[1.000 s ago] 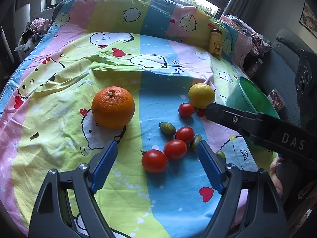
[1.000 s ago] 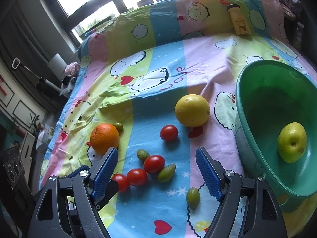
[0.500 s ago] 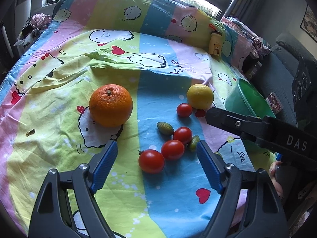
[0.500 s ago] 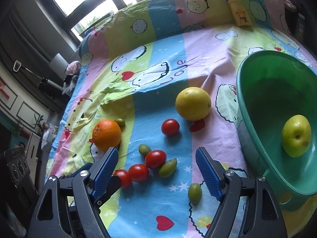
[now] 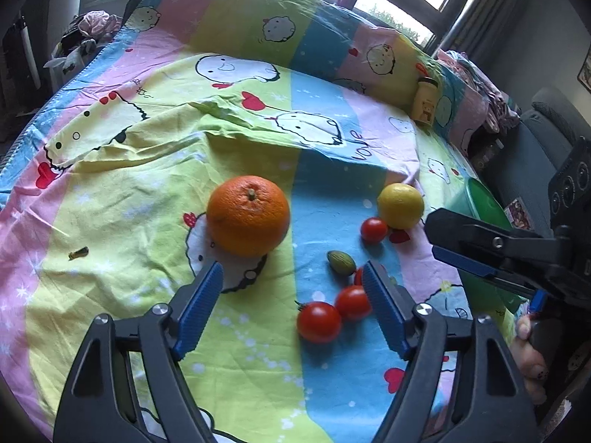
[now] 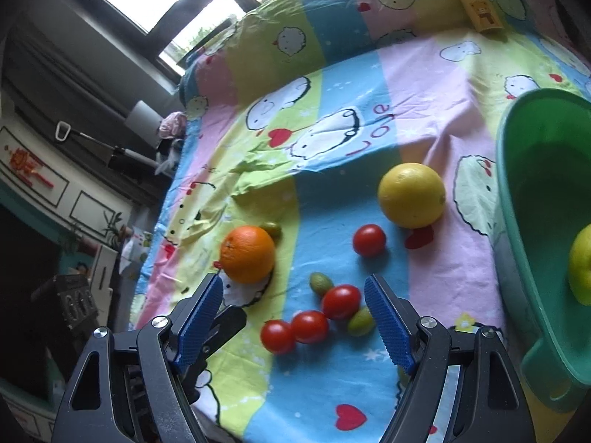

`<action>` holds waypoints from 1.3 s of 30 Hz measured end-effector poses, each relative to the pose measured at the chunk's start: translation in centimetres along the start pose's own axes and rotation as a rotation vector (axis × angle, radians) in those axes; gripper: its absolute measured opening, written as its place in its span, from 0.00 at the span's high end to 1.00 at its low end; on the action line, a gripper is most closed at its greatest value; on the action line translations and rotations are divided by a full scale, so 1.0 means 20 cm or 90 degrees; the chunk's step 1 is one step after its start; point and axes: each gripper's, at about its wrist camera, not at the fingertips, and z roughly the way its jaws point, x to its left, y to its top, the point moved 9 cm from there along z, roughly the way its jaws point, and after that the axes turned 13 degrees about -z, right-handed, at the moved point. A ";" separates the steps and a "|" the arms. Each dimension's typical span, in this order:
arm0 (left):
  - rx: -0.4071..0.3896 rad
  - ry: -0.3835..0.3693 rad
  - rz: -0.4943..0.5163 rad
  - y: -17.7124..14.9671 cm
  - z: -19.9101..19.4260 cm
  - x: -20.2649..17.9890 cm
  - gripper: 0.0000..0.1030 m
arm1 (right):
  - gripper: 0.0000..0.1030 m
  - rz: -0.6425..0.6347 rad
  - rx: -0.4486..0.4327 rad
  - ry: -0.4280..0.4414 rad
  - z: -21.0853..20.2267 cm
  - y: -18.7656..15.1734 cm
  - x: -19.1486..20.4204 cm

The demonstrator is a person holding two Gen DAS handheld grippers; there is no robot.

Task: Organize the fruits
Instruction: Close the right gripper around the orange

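An orange (image 5: 248, 215) (image 6: 248, 253), a yellow lemon (image 5: 400, 205) (image 6: 411, 195), several red cherry tomatoes (image 5: 318, 321) (image 6: 309, 326) and small green olive-like fruits (image 5: 341, 261) (image 6: 320, 282) lie on the striped cartoon cloth. A green basin (image 6: 543, 221) at the right holds a yellow-green apple (image 6: 581, 264). My left gripper (image 5: 292, 277) is open and empty, just short of the orange. My right gripper (image 6: 293, 289) is open and empty above the tomato cluster; it also shows at the right of the left wrist view (image 5: 480, 249).
A yellow bottle (image 5: 425, 100) (image 6: 476, 3) lies at the far edge of the cloth. A small dark scrap (image 5: 78, 254) lies on the cloth at the left. Windows stand behind the table; a dark sofa (image 5: 546, 136) is at the right.
Both grippers have shifted left, so the orange now sits nearer the left gripper's jaws and the basin has slid toward the right edge of the right wrist view. Both stayed open.
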 end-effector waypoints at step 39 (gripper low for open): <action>0.011 0.047 0.026 0.17 0.21 0.08 0.41 | 0.37 0.001 0.166 0.124 0.65 0.07 0.15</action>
